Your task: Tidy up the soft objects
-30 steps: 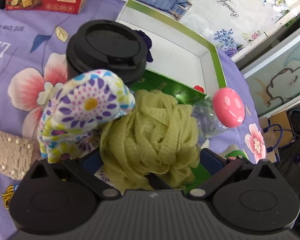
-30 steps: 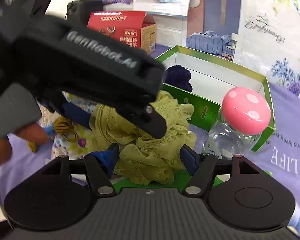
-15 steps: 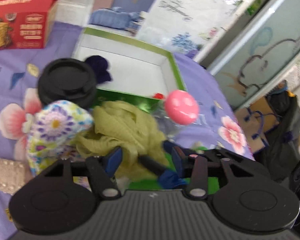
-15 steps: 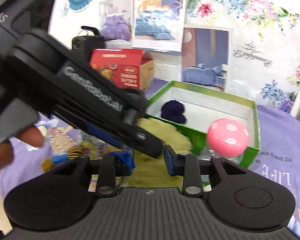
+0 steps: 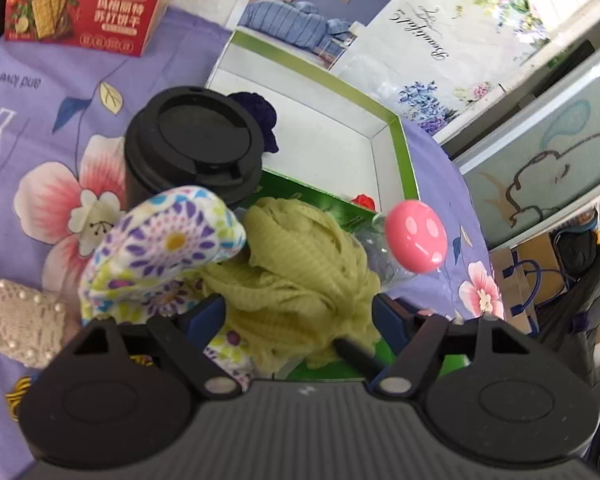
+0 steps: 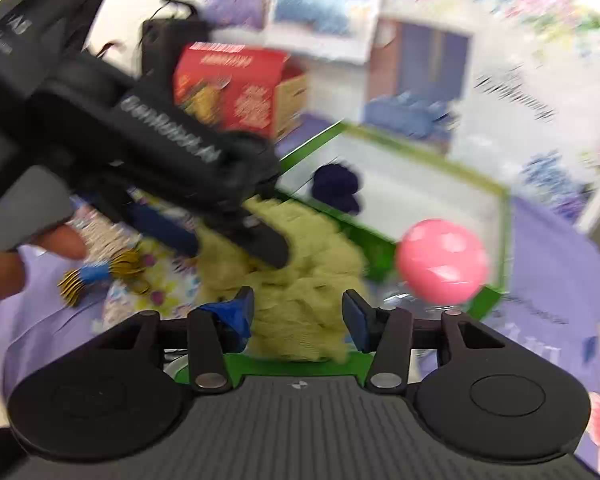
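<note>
A yellow-green mesh cloth lies bunched in front of the green box. My left gripper stands open, its blue fingers wide on either side of the bundle. In the blurred right wrist view the mesh cloth fills the narrower gap of my right gripper, which looks shut on it. The left gripper reaches over the cloth from the left. A dark navy soft thing sits inside the box. A floral cloth lies just left of the mesh cloth.
A black lidded cup stands behind the floral cloth. A clear bottle with a pink mushroom cap is to the right. Also here: a red cracker box at the back, a beige lace piece, and a person's hand.
The left gripper's fingers narrowed half a second ago and have now spread wide again. Both views rose and dropped back. The right gripper's fingers have closed in on the mesh cloth.
</note>
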Motion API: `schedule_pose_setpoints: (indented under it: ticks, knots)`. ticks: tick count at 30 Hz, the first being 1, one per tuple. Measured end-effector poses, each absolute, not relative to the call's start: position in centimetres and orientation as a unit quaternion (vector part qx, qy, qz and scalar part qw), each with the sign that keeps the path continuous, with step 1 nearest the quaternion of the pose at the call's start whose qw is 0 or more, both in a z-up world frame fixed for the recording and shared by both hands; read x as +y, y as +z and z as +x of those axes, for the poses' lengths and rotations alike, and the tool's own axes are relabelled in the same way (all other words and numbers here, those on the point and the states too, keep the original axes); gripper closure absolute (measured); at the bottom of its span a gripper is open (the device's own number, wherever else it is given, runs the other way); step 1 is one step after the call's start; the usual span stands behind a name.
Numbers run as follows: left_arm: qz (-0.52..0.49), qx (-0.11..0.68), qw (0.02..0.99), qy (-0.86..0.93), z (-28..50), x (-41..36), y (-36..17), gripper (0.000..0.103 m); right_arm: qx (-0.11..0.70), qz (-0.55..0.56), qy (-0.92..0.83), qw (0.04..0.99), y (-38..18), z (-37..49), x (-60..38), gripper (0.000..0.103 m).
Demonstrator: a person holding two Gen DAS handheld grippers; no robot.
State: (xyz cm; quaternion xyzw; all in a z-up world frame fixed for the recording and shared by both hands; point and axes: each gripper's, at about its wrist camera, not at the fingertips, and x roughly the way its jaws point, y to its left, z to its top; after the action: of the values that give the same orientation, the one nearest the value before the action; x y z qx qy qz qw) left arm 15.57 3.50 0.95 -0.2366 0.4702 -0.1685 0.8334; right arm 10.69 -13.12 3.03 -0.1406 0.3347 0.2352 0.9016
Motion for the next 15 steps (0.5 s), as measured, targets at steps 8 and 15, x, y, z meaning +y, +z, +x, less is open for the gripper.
schedule_pose_setpoints:
  ticks: [8,15]
  knots:
    - [-0.257,0.497,0.815,-0.151,17.4,3.0,-0.9,0.028,0.357,-0.204,0.210,0.887,0.6,12.4,-10.8,0.058]
    - [-0.282,0.511,0.799,-0.148,18.6,2.7,-2.3,0.028,0.372,-0.199,0.149,0.894,-1.3,12.9,-9.5,0.050]
